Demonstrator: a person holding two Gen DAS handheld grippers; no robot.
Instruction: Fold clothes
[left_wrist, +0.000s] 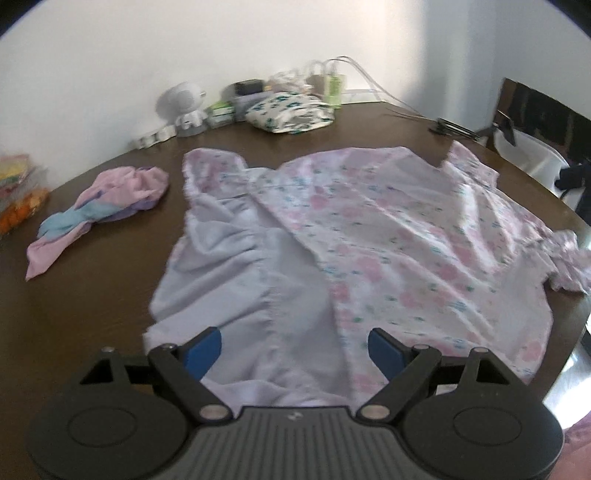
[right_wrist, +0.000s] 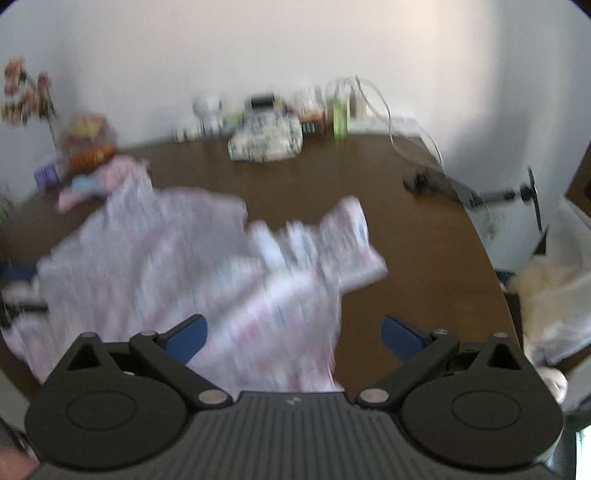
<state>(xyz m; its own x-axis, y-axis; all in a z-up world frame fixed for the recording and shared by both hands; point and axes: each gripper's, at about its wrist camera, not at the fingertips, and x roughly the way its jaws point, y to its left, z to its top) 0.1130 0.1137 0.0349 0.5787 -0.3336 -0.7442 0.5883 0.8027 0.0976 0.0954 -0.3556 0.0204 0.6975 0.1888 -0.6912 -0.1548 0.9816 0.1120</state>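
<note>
A pale floral garment (left_wrist: 369, 236) with pink flowers lies spread on the dark wooden table (left_wrist: 92, 295), its plain lilac inside (left_wrist: 229, 266) turned up on the left. My left gripper (left_wrist: 295, 347) hovers over its near edge, open, blue pads wide apart and not pressing the cloth. In the right wrist view the same garment (right_wrist: 184, 266) is blurred. My right gripper (right_wrist: 293, 334) stands open above its near right part, nothing held. A second pink, lilac and blue garment (left_wrist: 103, 206) lies crumpled at the left (right_wrist: 96, 181).
Along the wall stand a white round device (left_wrist: 186, 105), a floral pouch (left_wrist: 291, 112), small boxes and bottles (left_wrist: 334, 85) with white cables. A black stand (right_wrist: 436, 182) lies at the right rear. Snack bags (left_wrist: 18, 192) sit far left. A white bin (right_wrist: 565, 280) stands beyond the table's right edge.
</note>
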